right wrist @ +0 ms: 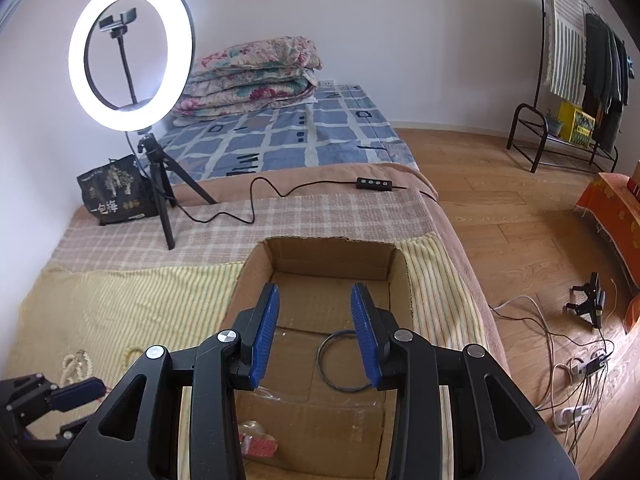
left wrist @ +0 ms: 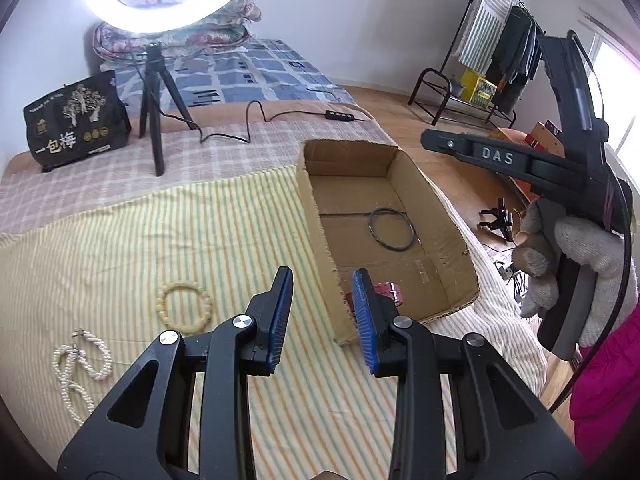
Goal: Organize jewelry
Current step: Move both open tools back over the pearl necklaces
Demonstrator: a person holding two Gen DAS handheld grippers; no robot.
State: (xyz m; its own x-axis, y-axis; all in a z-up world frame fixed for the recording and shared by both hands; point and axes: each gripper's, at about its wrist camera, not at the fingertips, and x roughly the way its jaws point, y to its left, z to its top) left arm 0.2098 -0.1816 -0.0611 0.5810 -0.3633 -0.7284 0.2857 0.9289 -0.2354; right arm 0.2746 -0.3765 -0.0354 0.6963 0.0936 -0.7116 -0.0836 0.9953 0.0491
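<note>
The jewelry is in two places: a cream bead bracelet (left wrist: 185,309) and a pearl necklace (left wrist: 80,364) lie on the striped yellow cloth (left wrist: 160,240), while a thin black ring (left wrist: 391,227) and a red strap (left wrist: 390,292) lie inside the cardboard box (left wrist: 316,216). Your left gripper (left wrist: 322,312) hangs above the box's near corner, fingers apart and empty. Your right gripper (right wrist: 314,332) is over the box, also apart.
</note>
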